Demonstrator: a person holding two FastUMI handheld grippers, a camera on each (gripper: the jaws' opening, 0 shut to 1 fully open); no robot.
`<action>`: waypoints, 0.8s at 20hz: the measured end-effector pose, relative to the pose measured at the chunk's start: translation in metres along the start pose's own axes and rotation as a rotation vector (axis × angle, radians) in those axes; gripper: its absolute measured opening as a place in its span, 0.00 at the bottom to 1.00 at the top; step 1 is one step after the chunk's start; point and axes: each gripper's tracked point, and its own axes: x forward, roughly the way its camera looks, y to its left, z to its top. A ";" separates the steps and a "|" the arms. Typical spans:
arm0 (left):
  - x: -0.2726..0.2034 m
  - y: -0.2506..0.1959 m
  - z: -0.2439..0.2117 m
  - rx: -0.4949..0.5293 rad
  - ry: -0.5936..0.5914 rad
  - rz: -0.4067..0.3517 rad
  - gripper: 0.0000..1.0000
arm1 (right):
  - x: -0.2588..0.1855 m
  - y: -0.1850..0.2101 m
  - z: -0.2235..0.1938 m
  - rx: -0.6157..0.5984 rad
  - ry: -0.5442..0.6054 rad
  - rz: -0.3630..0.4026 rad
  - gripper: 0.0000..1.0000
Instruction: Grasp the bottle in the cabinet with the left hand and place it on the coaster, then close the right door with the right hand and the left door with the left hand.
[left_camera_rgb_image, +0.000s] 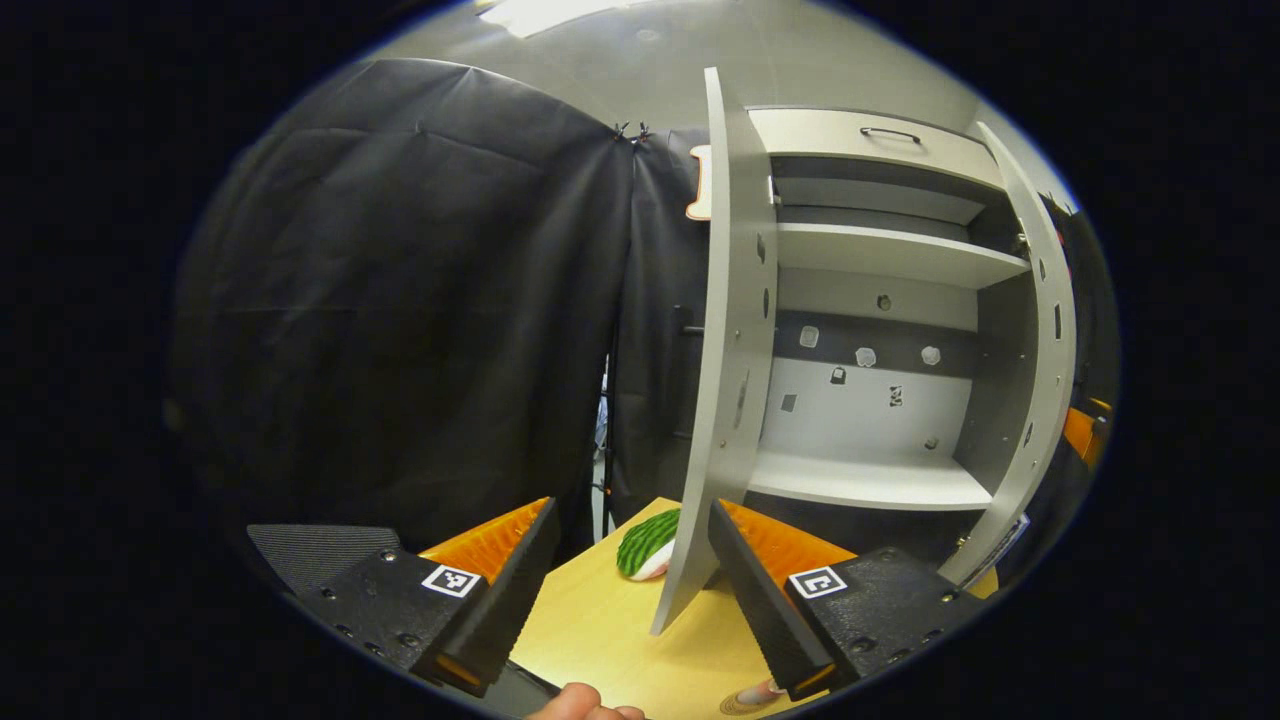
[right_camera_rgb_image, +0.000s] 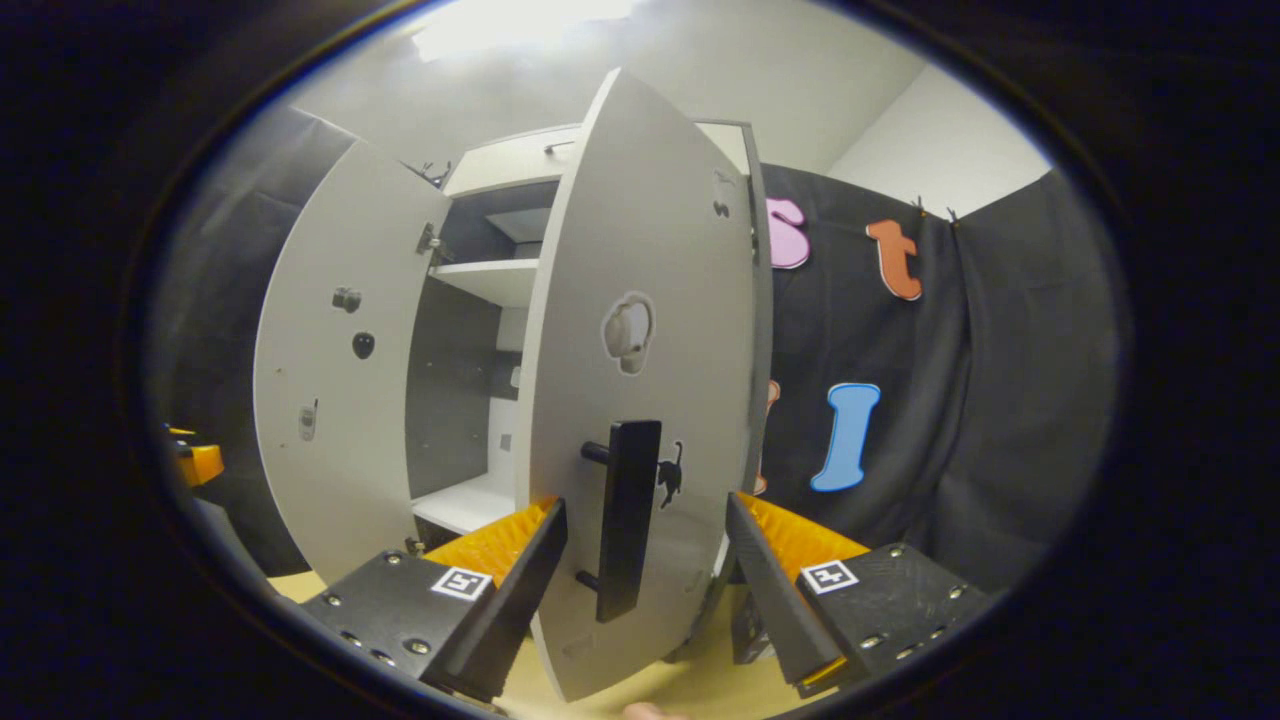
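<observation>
Left gripper: fingers spread wide with nothing between them but the lower edge of a door; flat ribbed pads, each body carrying a square marker tag.
Right gripper: fingers likewise wide apart, straddling the handle without touching it so far as can be told.
Table: pale wood-grain top, smooth, under both grippers.
Coaster: a round tan edge at the bottom of the left gripper view, with a small pink and white piece on it that may be the bottle; too much is hidden by the finger to tell its axis.
Green thing: rounded, striped green with a white underside, lying on the table near the door's foot.
Left door: flat grey panel seen edge-on in the left gripper view, standing open, upright, with small stickers on its inner face.
Right door: grey panel swung partly towards the opening in the right gripper view; its long axis is vertical.
Handle: black straight bar, upright, on two pegs on the right door.
Cabinet: grey box with white shelves; the lower shelf and the upper one bear nothing visible; small stickers dot the back wall.
Drawer: pale front with a thin curved pull, above the shelves.
</observation>
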 end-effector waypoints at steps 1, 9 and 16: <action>-0.001 0.004 0.000 0.001 0.003 0.008 0.96 | 0.003 0.008 0.000 0.000 0.001 0.024 0.93; 0.006 0.019 -0.002 -0.016 0.013 0.048 0.96 | 0.007 0.042 -0.001 -0.046 -0.015 0.088 0.93; 0.016 0.025 -0.010 -0.029 0.029 0.050 0.96 | 0.009 0.048 -0.009 -0.053 0.007 0.091 0.93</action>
